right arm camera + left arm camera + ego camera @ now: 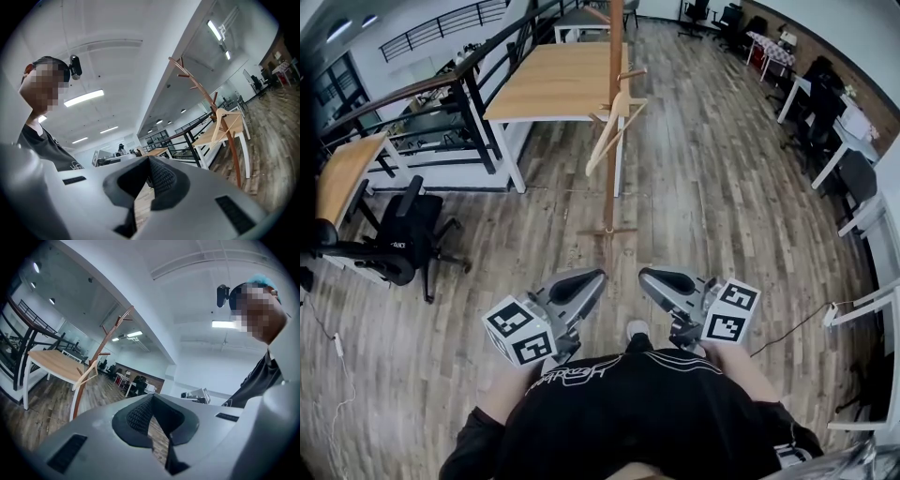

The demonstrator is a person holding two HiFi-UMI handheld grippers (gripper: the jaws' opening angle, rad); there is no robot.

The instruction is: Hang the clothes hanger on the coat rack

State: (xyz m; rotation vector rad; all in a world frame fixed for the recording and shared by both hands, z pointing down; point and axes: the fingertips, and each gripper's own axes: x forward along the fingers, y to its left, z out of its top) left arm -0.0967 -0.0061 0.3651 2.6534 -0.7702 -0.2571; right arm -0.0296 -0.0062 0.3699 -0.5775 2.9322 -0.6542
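Hanger (611, 139) on coat rack (609, 202), table (553, 80) just behind, chair (403, 234) left

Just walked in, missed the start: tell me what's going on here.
A person holds the left gripper and right gripper, both shut and empty, pointed toward a coat rack standing apart from them on the wood floor. The clothes hanger already hangs on one of its pegs; neither gripper is handling anything.
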